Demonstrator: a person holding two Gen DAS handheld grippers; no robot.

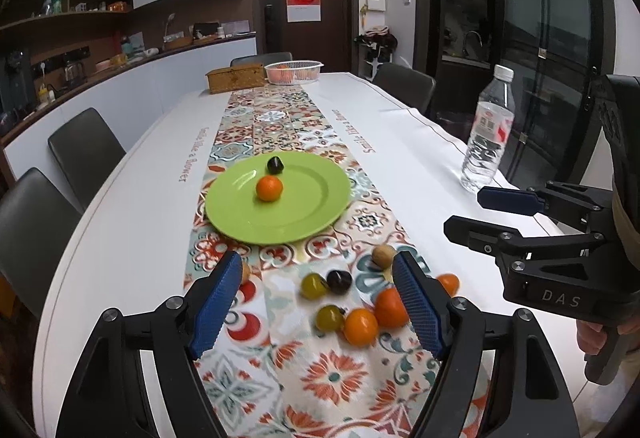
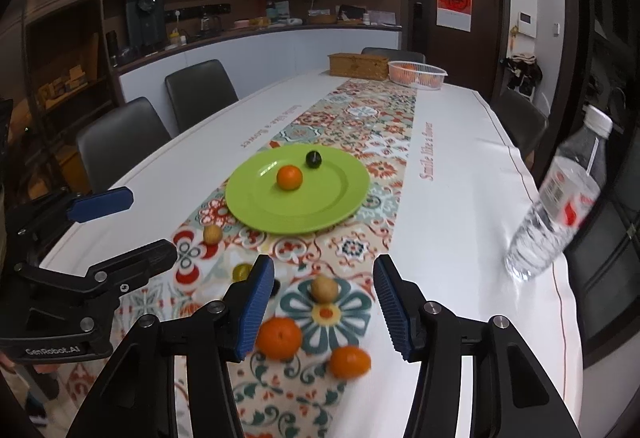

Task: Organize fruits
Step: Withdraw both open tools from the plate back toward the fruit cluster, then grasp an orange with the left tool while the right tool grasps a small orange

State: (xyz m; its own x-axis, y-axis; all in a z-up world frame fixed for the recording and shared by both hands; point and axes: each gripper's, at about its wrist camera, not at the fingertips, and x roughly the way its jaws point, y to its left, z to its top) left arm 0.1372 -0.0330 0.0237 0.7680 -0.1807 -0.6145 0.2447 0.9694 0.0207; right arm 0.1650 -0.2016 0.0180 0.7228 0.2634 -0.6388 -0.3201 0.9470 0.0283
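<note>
On the patterned runner (image 1: 280,126) down the middle of the white counter (image 1: 132,222), a green plate (image 1: 304,206) holds an orange fruit (image 1: 269,188) and, just beyond it, a dark round fruit (image 1: 275,165). Nearer than the plate, loose fruit lies on the runner. From the left wrist view: a tan fruit (image 1: 245,271) half hidden behind a blue finger, two yellow-green fruits (image 1: 313,286) (image 1: 329,318), a dark one (image 1: 339,281) touching the first of these, two orange ones (image 1: 361,326) (image 1: 390,308) side by side, a second tan fruit (image 1: 383,256), and another orange one (image 1: 449,283) at the far right. The left claw (image 1: 316,310) hangs spread wide above this cluster, holding nothing. To its right, the right claw (image 2: 324,306) is likewise wide open and empty over the tan and orange fruits. A clear water bottle (image 1: 487,134) stands near the counter's right edge. At the far end sit a woven box (image 1: 235,78) and a white basket (image 1: 293,72).
</note>
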